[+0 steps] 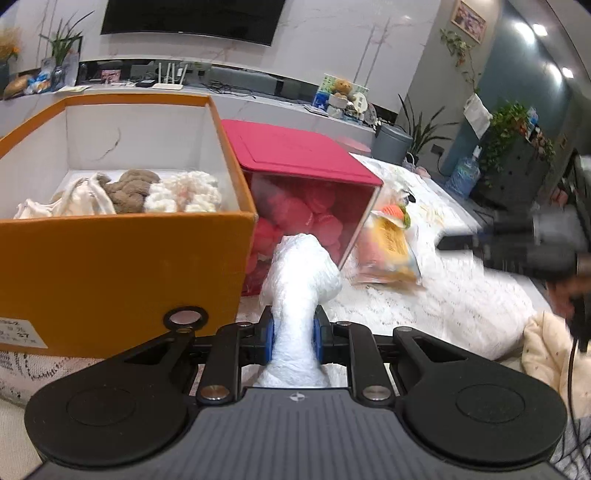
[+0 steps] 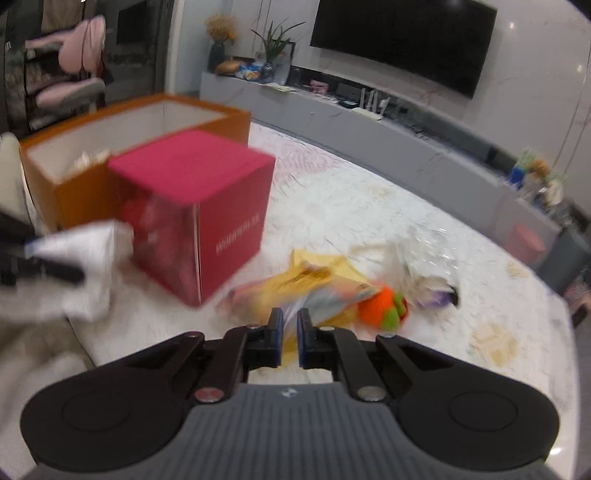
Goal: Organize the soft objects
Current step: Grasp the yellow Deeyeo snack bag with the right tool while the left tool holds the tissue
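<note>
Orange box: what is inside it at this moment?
Inside the orange box, three soft items lie side by side: a cream cloth bundle, a brown knitted piece and a fluffy white piece. Its front wall hides anything lower down.

Each camera sits just behind its own gripper and looks forward and downward along the fingers. The left wrist view faces the orange box (image 1: 122, 266) from close by. The right wrist view, blurred, looks from farther back. Both share the red box (image 2: 207, 206), the white-covered table (image 2: 351, 206) and the television (image 1: 192, 18).
</note>
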